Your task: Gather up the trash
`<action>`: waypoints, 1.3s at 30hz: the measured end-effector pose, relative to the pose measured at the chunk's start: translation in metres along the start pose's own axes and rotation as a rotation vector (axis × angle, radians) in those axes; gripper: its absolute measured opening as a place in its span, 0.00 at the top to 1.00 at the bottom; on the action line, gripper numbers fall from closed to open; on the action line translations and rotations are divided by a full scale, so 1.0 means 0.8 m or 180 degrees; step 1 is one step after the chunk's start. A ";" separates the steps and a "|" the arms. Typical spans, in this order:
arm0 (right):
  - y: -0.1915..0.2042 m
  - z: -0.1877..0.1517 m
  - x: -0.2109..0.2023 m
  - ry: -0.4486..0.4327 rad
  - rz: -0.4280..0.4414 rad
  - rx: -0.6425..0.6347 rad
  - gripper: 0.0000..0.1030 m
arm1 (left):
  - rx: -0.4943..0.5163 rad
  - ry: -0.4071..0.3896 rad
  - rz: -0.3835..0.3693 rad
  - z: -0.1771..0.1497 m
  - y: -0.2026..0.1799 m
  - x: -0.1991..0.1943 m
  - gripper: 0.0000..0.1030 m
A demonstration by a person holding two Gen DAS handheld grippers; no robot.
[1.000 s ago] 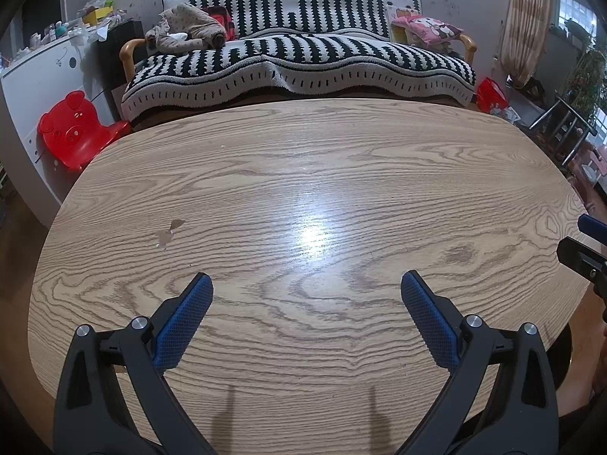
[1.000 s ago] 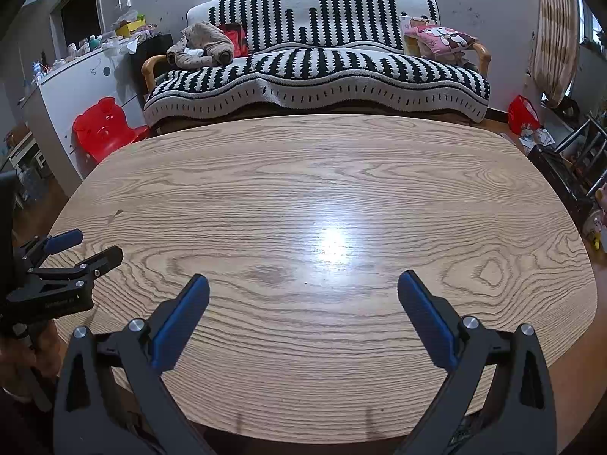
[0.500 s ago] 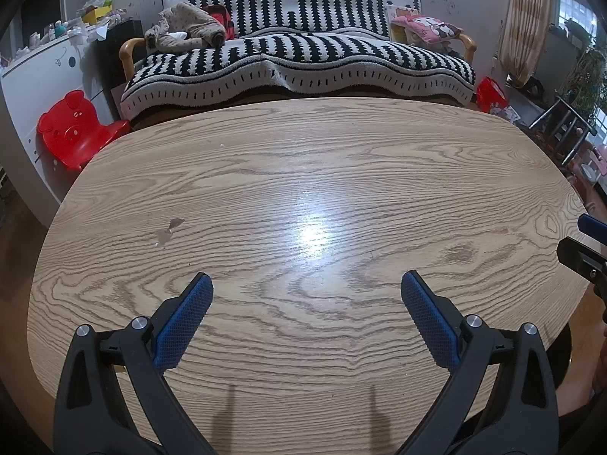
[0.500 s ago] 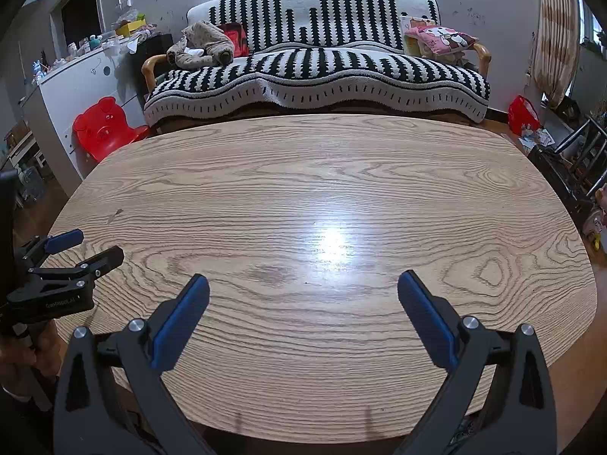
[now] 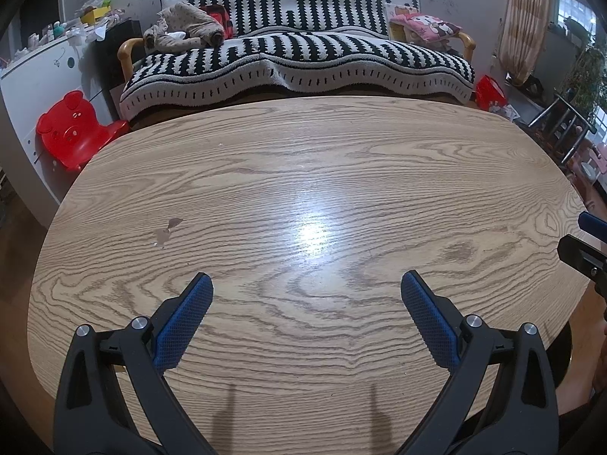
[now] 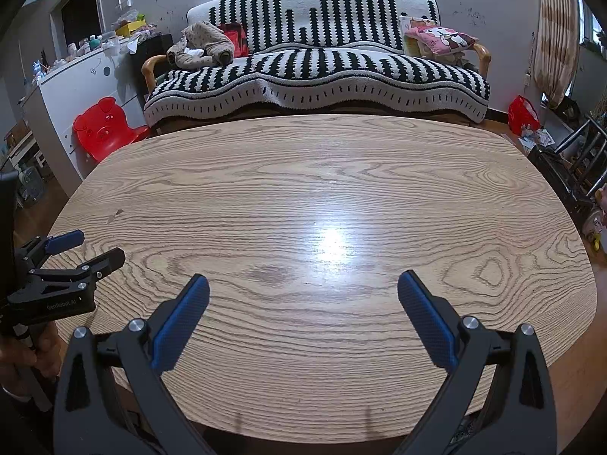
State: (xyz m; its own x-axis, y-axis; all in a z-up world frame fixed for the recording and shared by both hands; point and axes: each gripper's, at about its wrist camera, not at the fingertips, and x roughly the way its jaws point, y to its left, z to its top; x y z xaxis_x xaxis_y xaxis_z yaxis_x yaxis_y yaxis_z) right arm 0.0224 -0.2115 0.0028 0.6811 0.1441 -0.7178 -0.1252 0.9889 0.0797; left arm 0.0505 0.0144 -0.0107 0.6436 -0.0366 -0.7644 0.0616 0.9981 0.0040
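Left wrist view. Left gripper [image 5: 306,292] at the bottom centre, released, jaws spread wide with nothing between, blue cross-hatched pads [image 5: 182,322] on black plastic arms over bare wood. Oval table [image 5: 303,174] filling the middle of the frame, pale oak-grain veneer, glossy, bright glare at centre; rounded rim curving down at left and right, far edge close against the sofa. Small chipped or scuffed mark [image 5: 167,229] left of centre, possibly a scrap, too small to tell. No piece of trash clearly made out anywhere on the tabletop. Striped black-and-white sofa [image 5: 296,60] across the top, knitted or tufted cover, wavy front hem. Red bear-shaped plastic chair [image 5: 72,132] at upper left, beside a white cabinet [image 5: 41,79]. Tip of the right gripper [image 5: 584,246] at the right edge, just past the table's rim.

Right wrist view. Right gripper [image 6: 303,292] at the bottom centre, likewise released, jaws wide and holding nothing, same blue textured pads. Left gripper [image 6: 72,261] at lower left over the table's rim, jaws apart, white lettering "GenRobot.AI" on its black body. Table [image 6: 322,174] with near edge visible at the bottom, open floor beyond at right. Pink cartoon cushion [image 6: 440,38] at the sofa's upper right end. Red bag [image 6: 523,113] on the floor at far right.
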 end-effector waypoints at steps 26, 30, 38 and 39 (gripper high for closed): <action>0.000 -0.001 0.000 0.0016 -0.0001 -0.0012 0.07 | -0.0023 0.0049 0.0011 0.000 0.002 0.002 0.06; 0.000 -0.001 -0.001 0.0022 0.0000 -0.0014 0.07 | -0.0067 0.0069 -0.0020 -0.001 0.005 0.002 0.06; 0.000 -0.001 -0.001 0.0017 0.0000 -0.0018 0.07 | -0.0043 0.0006 0.0002 -0.001 0.004 -0.004 0.06; 0.000 -0.001 -0.001 0.0018 -0.0001 -0.0018 0.07 | -0.0041 -0.0001 0.0003 -0.002 0.004 -0.005 0.06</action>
State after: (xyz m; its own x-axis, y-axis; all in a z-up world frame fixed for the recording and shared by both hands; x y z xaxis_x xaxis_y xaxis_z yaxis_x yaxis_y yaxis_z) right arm 0.0214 -0.2117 0.0030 0.6771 0.1435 -0.7218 -0.1289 0.9888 0.0756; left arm 0.0474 0.0175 -0.0087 0.6439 -0.0356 -0.7643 0.0511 0.9987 -0.0034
